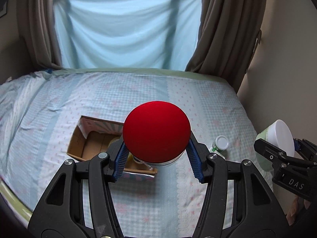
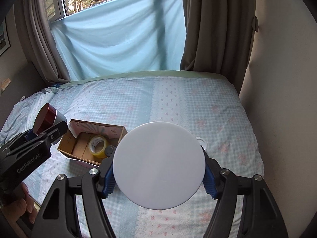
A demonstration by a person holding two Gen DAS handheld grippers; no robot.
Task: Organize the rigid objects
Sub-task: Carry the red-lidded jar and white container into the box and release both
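- Left wrist view: left gripper (image 1: 156,148) clamped on a red-lidded jar (image 1: 156,131), pads against its sides just under the lid, held in the air.
- Ahead and below the fingers: open cardboard box (image 1: 79,138) on the bed (image 1: 138,91), tape roll (image 2: 97,143) inside.
- Right of the fingers: small white-capped bottle (image 1: 221,143) lying on the bed.
- Right gripper (image 2: 158,178) clamped on a white-lidded jar (image 2: 158,165), likewise aloft.
- Likely stiff, smooth, light; sides below the lid the best hold.

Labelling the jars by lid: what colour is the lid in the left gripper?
Red lid, clearest in the left wrist view, gripped by the left gripper.
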